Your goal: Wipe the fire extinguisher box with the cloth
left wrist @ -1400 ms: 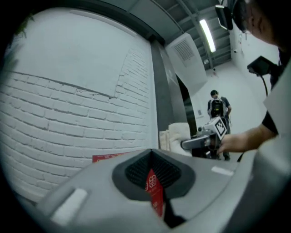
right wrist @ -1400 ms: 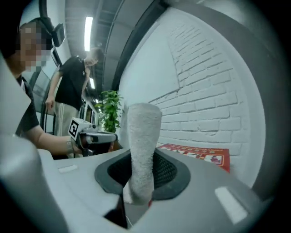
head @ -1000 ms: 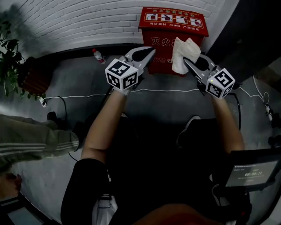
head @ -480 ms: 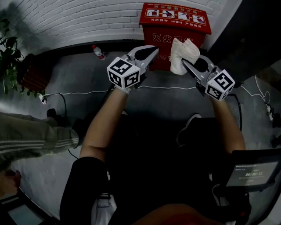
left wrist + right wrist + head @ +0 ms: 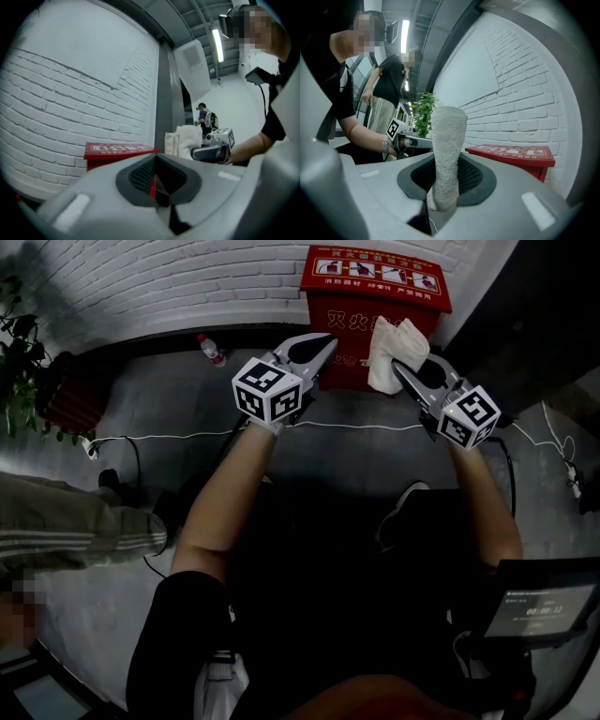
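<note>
The red fire extinguisher box (image 5: 349, 298) stands on the floor against the white brick wall, with a picture strip along its lid; it also shows in the left gripper view (image 5: 119, 151) and the right gripper view (image 5: 515, 153). My right gripper (image 5: 405, 371) is shut on a white cloth (image 5: 394, 352), which stands up in a bunch in front of the box's right half (image 5: 446, 154). My left gripper (image 5: 322, 345) is shut with nothing in it, held before the box's left front. Both grippers hang in the air, short of the box.
A plastic bottle (image 5: 210, 350) lies by the wall left of the box. A white cable (image 5: 169, 438) runs across the floor. A potted plant (image 5: 23, 371) stands at far left. Another person's leg (image 5: 75, 535) is at left; a screen (image 5: 539, 601) at lower right.
Both grippers have risen slightly and edged toward the box, the cloth now overlapping the box's upper front. The grips are unchanged.
</note>
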Available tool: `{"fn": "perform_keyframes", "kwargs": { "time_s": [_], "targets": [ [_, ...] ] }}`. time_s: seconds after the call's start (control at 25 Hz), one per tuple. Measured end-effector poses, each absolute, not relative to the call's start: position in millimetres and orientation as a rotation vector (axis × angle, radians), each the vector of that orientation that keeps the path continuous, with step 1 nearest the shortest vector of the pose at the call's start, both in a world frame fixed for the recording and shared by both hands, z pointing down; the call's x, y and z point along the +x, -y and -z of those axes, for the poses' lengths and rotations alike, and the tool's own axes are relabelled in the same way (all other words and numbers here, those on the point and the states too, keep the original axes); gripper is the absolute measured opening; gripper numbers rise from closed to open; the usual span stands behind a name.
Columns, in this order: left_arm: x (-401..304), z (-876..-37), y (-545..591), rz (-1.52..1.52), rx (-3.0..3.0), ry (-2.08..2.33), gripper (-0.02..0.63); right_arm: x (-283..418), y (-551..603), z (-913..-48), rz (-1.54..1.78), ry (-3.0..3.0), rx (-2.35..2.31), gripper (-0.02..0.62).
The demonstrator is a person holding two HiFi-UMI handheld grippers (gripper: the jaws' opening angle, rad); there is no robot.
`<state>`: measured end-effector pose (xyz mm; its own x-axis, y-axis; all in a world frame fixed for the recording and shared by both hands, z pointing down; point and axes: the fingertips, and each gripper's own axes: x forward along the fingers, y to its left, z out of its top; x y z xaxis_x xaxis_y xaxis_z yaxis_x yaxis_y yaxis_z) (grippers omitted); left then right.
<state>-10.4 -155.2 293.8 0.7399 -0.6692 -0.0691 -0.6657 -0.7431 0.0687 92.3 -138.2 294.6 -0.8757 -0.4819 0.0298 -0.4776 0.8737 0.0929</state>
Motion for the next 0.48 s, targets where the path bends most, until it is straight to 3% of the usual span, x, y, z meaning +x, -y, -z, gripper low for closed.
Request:
{"fn": "perform_keyframes", "kwargs": {
  "time_s": [0.48],
  "targets": [
    [-26.6, -291.2, 186.4, 0.122, 2.847, 1.238, 0.003, 70.8, 169.3, -308.1, 0.131, 2.954, 0.725, 0.098]
  ]
}}
